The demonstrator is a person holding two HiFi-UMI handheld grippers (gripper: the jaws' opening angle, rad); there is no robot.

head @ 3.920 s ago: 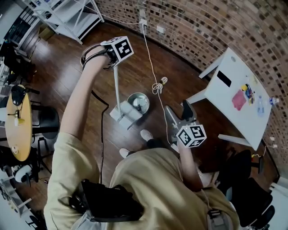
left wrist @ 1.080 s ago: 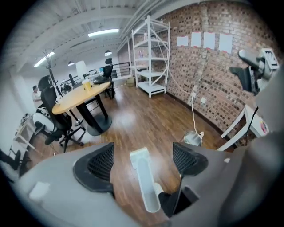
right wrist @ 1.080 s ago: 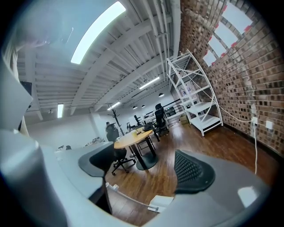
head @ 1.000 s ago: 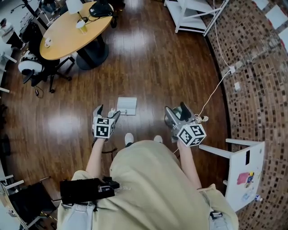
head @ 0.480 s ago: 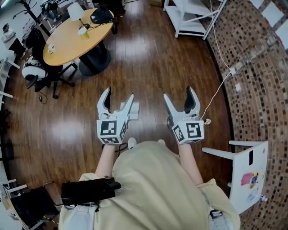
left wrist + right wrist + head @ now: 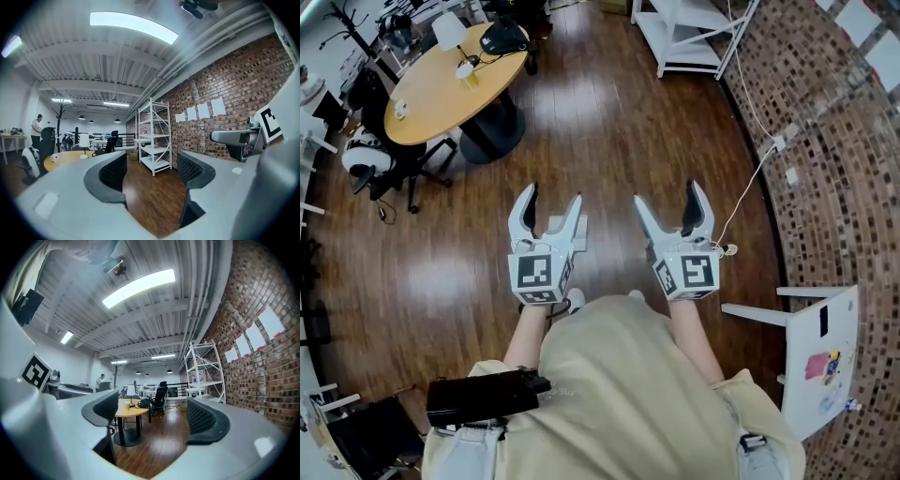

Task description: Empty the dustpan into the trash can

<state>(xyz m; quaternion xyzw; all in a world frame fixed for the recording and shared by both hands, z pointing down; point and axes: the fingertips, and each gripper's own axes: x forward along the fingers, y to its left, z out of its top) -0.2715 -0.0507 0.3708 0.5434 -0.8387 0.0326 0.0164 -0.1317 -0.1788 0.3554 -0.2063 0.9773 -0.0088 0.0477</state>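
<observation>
My left gripper (image 6: 548, 202) and right gripper (image 6: 667, 199) are held side by side at waist height, pointing level across the room. Both are open with only floor showing between the jaws. The left jaws have just been closing a little and the right jaws have just been opening. The white dustpan (image 6: 555, 225) lies on the wood floor below the left gripper, partly hidden by its fingers. No trash can shows in any view. The left gripper (image 6: 152, 173) view looks toward a shelf rack, with the right gripper (image 6: 243, 140) beside it. The right gripper (image 6: 152, 416) view looks toward a table.
A round wooden table (image 6: 450, 80) with a lamp and cups stands far left, office chairs around it. A white shelf rack (image 6: 694, 37) stands by the brick wall (image 6: 825, 141). A white cable (image 6: 750, 187) runs along the floor. A small white table (image 6: 816, 356) is at right. A person (image 6: 36, 129) stands far off.
Both grippers have risen and tipped up from pointing down at the floor to level. The right jaws went from shut to open. Earlier the left gripper held the dustpan's handle; now it is empty.
</observation>
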